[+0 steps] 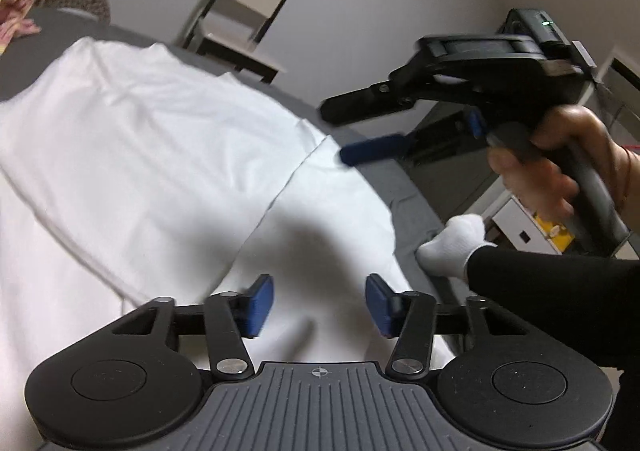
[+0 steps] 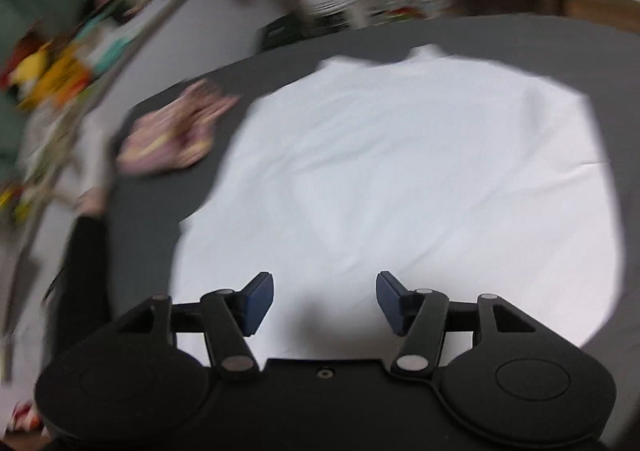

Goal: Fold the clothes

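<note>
- Progress: white garment (image 2: 400, 171) lies spread on the dark grey table (image 2: 480, 39), ahead of and beneath both grippers. One layer already lies over another, its edge running as a diagonal line ahead of the left gripper (image 1: 320, 305); this reads as a first fold made, though the blur leaves it uncertain. Further folds appear to remain.
- Left gripper: jaws wide apart, nothing between the blue pads (image 1: 260, 305); it hangs just above the near part of the white cloth.
- Right gripper (image 2: 325, 303): jaws likewise apart and empty, above the near hem of the garment. From the left wrist camera it shows (image 1: 360, 131) ahead and to the right, over the table's far edge, held by a bare hand (image 1: 552, 159).
- Second garment: a pink and yellow patterned piece (image 2: 172, 135) lies crumpled ahead and to the left of the right gripper, apart from the white one and judged not yet folded.
- Count: two grippers; two garments on the table (one white, one patterned); one white-socked foot (image 1: 452, 247) with a black trouser leg, to the right of the left gripper at the table's edge; one chair (image 1: 248, 7) beyond the table.
- Unresolved: background shelves and coloured items to the far left of the right gripper are too blurred to count.
</note>
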Motion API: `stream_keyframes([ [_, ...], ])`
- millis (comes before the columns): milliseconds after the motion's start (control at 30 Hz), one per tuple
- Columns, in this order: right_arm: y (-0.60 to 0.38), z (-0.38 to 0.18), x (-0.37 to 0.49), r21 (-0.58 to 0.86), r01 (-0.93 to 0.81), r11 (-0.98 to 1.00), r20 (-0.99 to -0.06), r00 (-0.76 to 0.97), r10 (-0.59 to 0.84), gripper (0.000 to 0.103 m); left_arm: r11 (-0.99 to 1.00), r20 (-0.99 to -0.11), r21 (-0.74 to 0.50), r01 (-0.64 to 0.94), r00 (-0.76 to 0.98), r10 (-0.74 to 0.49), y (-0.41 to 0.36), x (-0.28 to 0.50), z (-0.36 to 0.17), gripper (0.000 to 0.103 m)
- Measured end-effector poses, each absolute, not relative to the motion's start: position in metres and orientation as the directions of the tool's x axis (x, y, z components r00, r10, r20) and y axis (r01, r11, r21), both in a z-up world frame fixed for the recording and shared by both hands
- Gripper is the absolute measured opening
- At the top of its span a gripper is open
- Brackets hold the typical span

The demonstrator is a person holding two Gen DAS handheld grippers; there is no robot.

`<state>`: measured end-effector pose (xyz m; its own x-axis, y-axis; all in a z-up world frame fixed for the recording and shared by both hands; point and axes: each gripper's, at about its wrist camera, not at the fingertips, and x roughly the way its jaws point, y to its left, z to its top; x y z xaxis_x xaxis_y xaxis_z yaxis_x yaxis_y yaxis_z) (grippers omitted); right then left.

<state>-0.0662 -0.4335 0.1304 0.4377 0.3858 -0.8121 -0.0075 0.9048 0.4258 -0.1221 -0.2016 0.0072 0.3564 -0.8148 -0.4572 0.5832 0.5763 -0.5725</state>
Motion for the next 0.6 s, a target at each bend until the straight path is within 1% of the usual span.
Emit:
stream_keyframes([
  [67,-0.448,0.123,-0.058,0.421,0.069,0.904,-0.823,0.447,0.35,0.056,0.584,-0.467,-0.581,0.566,0.356,-0.809,-0.194,-0.13,0.004,0.034],
  [133,-0.456,0.117,-0.051,0.411,0.127,0.903,-0.836,0.448,0.318,0.056,0.607,-0.488,-0.583,0.54,0.365,-0.793,-0.19,-0.13,0.002,0.034],
  [267,-0.453,0.117,-0.044,0.402,0.123,0.907,-0.842,0.438,0.314,0.056,0.681,-0.52,-0.525,0.51,0.441,-0.731,-0.178,-0.14,0.009,0.035],
  [300,-0.45,0.118,-0.043,0.405,0.11,0.908,-0.841,0.434,0.323,0.056,0.696,-0.522,-0.497,0.518,0.462,-0.717,-0.175,-0.145,0.014,0.047],
  [333,-0.446,0.119,-0.043,0.404,0.093,0.91,-0.841,0.43,0.33,0.056,0.705,-0.523,-0.465,0.535,0.476,-0.707,-0.172,-0.149,0.018,0.056],
  [367,-0.442,0.119,-0.044,0.403,0.077,0.912,-0.841,0.425,0.336,0.056,0.715,-0.523,-0.435,0.547,0.493,-0.695,-0.168,-0.152,0.023,0.076],
  [400,-0.438,0.12,-0.044,0.4,0.064,0.914,-0.843,0.417,0.339,0.056,0.728,-0.522,-0.407,0.553,0.513,-0.681,-0.164,-0.153,0.025,0.085],
  [467,-0.43,0.12,-0.044,0.393,0.038,0.919,-0.848,0.403,0.346,0.056,0.743,-0.526,-0.361,0.564,0.535,-0.661,-0.159,-0.154,0.03,0.085],
  [567,-0.424,0.121,-0.046,0.398,0.017,0.917,-0.848,0.389,0.36,0.056,0.731,-0.565,-0.353,0.584,0.49,-0.664,-0.159,-0.148,0.027,0.084],
  [600,-0.424,0.122,-0.046,0.403,0.015,0.915,-0.846,0.388,0.366,0.056,0.729,-0.574,-0.366,0.579,0.476,-0.666,-0.16,-0.145,0.025,0.081],
])
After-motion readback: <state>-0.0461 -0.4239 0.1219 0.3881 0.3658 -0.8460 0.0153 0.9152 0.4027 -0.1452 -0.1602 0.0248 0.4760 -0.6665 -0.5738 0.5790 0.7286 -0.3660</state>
